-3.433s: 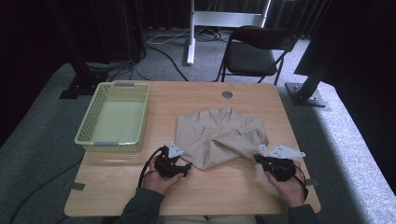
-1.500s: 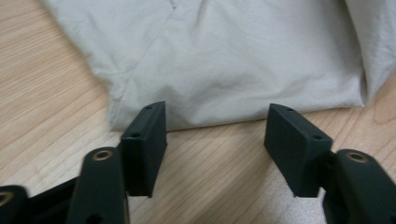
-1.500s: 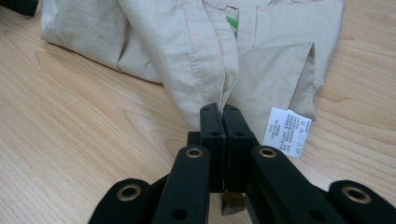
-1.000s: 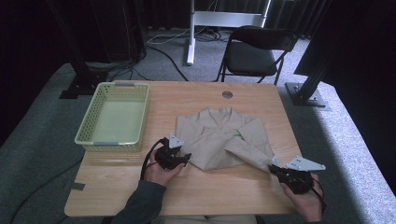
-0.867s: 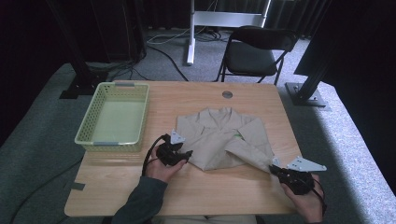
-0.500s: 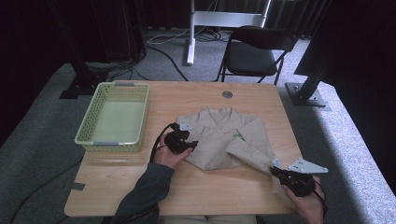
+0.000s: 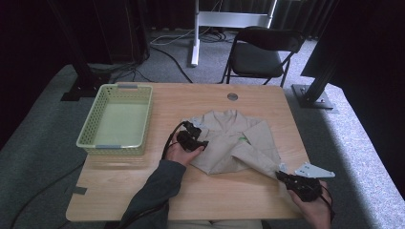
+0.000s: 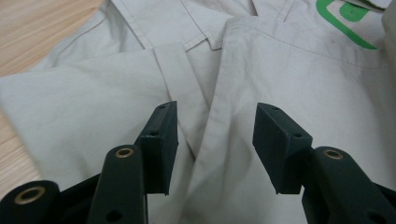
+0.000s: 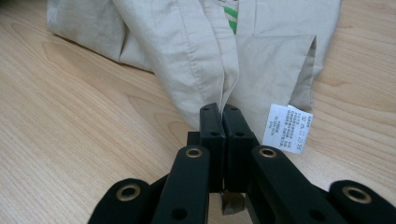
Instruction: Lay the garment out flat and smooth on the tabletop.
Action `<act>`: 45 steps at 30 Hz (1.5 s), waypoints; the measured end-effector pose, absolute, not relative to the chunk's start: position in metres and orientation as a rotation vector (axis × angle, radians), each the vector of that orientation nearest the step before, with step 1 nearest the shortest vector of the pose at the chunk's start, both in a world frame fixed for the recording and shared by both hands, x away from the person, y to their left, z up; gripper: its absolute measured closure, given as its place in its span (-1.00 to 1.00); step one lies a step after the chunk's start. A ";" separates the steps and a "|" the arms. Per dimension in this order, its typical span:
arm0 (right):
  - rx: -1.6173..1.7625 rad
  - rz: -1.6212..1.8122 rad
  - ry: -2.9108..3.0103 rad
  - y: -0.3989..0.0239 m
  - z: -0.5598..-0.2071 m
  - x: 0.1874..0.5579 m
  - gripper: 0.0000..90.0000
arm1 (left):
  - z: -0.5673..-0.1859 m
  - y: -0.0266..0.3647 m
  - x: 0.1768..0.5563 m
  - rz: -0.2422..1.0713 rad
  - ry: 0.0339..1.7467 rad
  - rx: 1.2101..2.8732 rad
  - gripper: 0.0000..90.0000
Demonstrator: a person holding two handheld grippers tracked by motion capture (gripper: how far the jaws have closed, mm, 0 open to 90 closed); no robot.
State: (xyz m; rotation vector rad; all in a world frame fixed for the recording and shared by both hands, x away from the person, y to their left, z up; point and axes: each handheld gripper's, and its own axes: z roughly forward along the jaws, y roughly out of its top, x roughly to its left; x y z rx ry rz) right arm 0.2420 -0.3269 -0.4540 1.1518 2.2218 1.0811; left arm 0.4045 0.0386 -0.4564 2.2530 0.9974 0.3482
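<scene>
The beige shirt is lying partly folded in the middle of the wooden table, collar toward the far edge, and it is most likely being folded or straightened. At the left, well apart from the shirt, a pale green plastic basket is sitting empty near the table's left edge — probably waiting to receive the garment. Moving right, the left gripper is hovering over the shirt's left side, its jaws spread wide and clamping nothing; through the gap the collar and front placket are showing, with a green printed mark farther off, so this hand seems to be lining up on a fold or seam. At the right, near the table's front corner, the right gripper is pinching a hem edge of the shirt with its jaws pressed together — holding that corner out taut so the cloth is lying flat. A white care label is lying just beside the pinched cloth.
</scene>
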 end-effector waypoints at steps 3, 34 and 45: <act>1.154 1.082 2.221 -0.327 -0.454 0.242 0.96 | -0.459 0.033 0.407 0.341 1.005 2.259 0.10; 1.174 1.077 2.208 -0.335 -0.454 0.238 0.95 | -0.435 0.037 0.374 0.346 0.921 2.218 0.96; 1.187 1.072 2.200 -0.340 -0.453 0.236 0.95 | -0.428 0.054 0.361 0.349 0.920 2.163 0.96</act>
